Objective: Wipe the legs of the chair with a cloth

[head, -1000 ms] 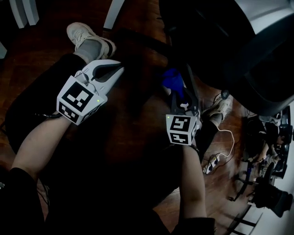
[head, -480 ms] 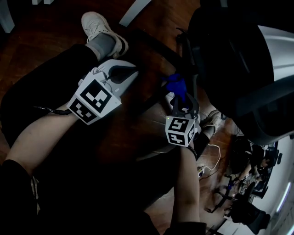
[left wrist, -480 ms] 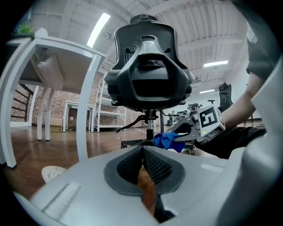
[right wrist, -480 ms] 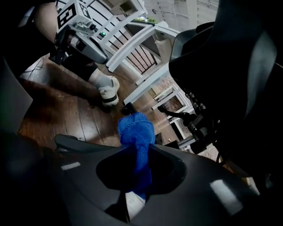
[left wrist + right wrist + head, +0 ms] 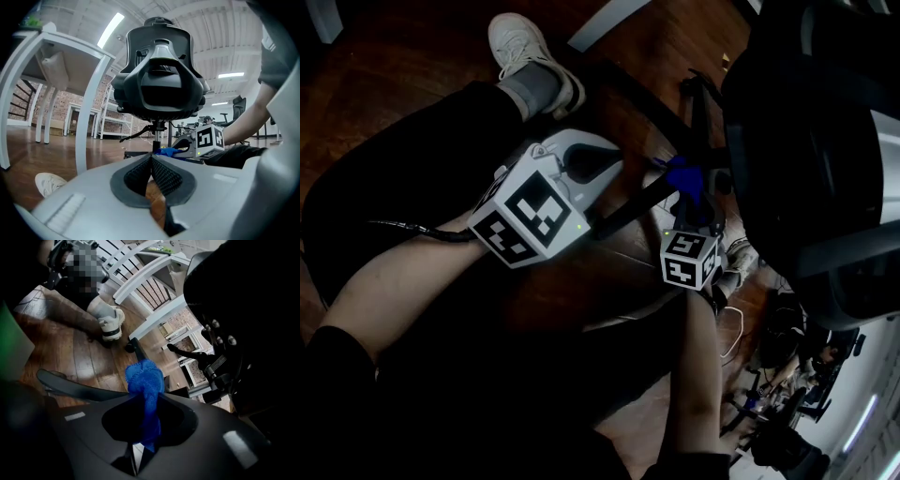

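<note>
Brown wood-plank floor (image 5: 28,150). A white table (image 5: 91,112) stands near left; far behind, seemingly a brick wall (image 5: 58,112) and white shelving (image 5: 117,118). Strip lights (image 5: 111,29) glow overhead.

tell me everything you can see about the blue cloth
The cloth is bright blue, soft and fuzzy like microfibre, with a stitched edge. It is bunched into a rounded wad that sticks out past the tips of the right hand-held gripper, whose jaws are shut on it. A narrower tail hangs back between the jaws. It sits low over the wooden floor, right at a dark chair leg under the seat. Whether it presses on the leg cannot be made out.
</note>
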Motion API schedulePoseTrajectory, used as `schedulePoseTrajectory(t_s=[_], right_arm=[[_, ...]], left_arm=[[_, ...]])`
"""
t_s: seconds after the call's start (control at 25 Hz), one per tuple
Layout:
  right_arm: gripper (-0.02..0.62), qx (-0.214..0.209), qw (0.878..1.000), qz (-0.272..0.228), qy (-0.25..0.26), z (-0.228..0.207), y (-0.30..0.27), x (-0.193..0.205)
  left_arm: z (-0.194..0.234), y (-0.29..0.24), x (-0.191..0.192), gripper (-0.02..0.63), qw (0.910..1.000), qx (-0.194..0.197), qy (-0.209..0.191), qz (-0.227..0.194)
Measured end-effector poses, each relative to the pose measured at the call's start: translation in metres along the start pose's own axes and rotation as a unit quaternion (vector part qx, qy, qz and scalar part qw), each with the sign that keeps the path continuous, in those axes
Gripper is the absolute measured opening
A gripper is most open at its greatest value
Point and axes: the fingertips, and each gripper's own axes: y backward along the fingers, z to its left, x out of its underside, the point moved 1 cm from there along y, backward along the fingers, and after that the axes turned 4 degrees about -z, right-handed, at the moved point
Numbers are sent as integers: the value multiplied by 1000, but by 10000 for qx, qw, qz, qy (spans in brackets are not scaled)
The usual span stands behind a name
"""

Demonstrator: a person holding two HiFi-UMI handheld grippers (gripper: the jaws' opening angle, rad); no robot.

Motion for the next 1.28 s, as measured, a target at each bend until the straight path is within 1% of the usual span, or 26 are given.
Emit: schedulePoseTrajectory(t_s=[0.08,0.16,0.28,0.44,0.6,0.76,0.96,1.16,1.28], right_arm=[[86,95,9998,125,118,-8,-11,-1],[86,165,9993,258,237,-15,-19,0],[86,261,9985,396,269,-20,-31,3],[86,284,9969,636,378,-26,-45,9],[86,262,9955,869,258,-25,-57,17],[85,81,9937,1116,99,-16,-68,30],[81,-239,9945,1013,-77,-4,-63,31],[83,-439,9947,930,26,10,-53,30],[83,-544,9945,896,70,16,-48,27]], left_arm=[[2,2,0,5,10000,21,-35,-2],[6,7,8,4,9999,-43,9,107],[14,10,19,3,9995,-165,174,226],[17,8,21,3,9990,-147,352,230],[20,7,21,3,9981,-184,528,240],[23,7,24,3,9976,-210,596,278],[26,8,27,3,9969,-201,705,288],[23,9,30,4,9969,-170,708,311],[18,9,29,3,9972,-82,693,282]])
